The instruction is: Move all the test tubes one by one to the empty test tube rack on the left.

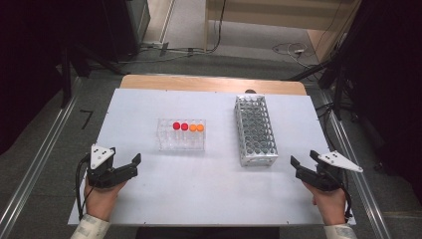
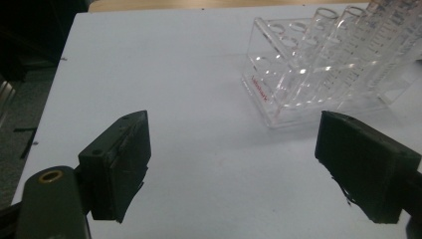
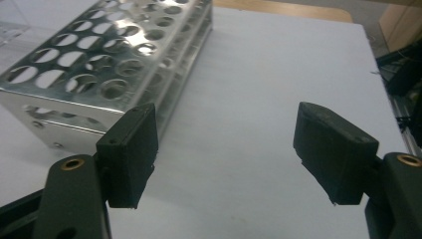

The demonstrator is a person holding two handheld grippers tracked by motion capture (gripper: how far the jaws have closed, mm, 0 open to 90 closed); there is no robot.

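Both tools are released, holding nothing. The left tool (image 1: 128, 166) hovers over the white surface (image 1: 209, 189) at 7 o'clock of the clear rack (image 1: 181, 134) with its four capped tubes (image 1: 187, 127). The right tool (image 1: 304, 160) sits at 4 o'clock of the metal rack (image 1: 255, 130).

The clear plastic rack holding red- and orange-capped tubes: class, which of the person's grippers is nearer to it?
Left. The left gripper sits just off the clear plastic rack, nearer the person; the right gripper is beyond the perforated metal rack.
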